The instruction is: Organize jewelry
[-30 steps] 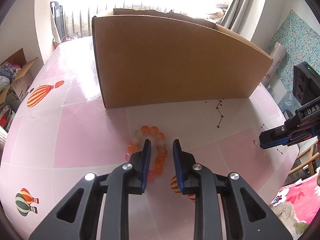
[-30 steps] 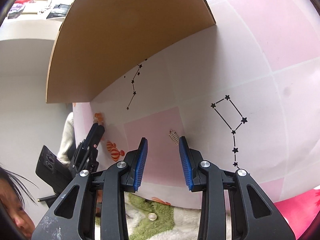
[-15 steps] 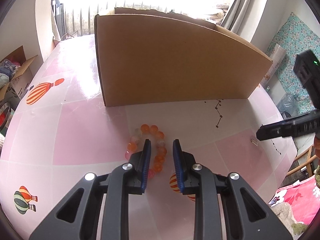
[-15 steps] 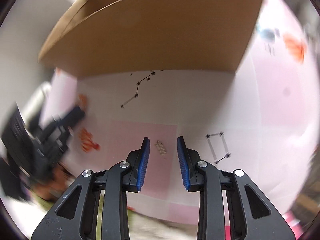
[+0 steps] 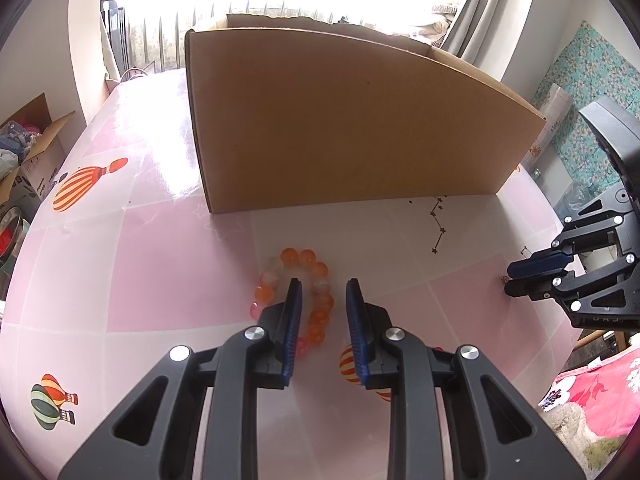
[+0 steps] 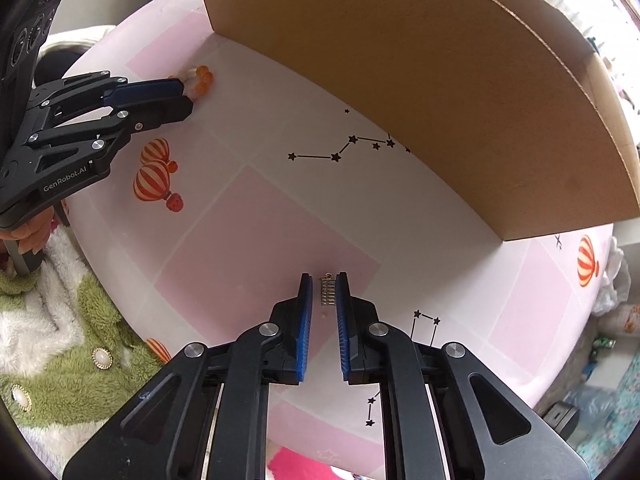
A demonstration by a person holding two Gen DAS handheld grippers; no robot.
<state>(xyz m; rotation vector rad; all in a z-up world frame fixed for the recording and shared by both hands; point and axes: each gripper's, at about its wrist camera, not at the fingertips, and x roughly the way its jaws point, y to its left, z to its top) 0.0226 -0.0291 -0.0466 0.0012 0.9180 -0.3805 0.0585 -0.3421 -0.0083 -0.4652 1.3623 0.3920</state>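
Observation:
An orange and pink bead bracelet point(image 5: 316, 280) lies on the pink table in front of a cardboard box point(image 5: 352, 120). My left gripper point(image 5: 323, 284) is open, its jaws straddling the bracelet's right side. A small gold ladder-shaped earring point(image 6: 328, 292) lies on the table between the open jaws of my right gripper point(image 6: 324, 278), not gripped. The right gripper also shows in the left wrist view point(image 5: 510, 280), and the left gripper in the right wrist view point(image 6: 182, 98), with the bracelet's beads point(image 6: 202, 78) beyond its tips.
The cardboard box point(image 6: 440, 72) stands upright across the back of the table. Balloon and star prints mark the tabletop. A person in a green fleece point(image 6: 60, 320) sits at the near table edge. A second box point(image 5: 28, 152) stands on the floor at left.
My right gripper swung round and came down over the earring, which now lies between its jaws. My left gripper stayed over the bracelet.

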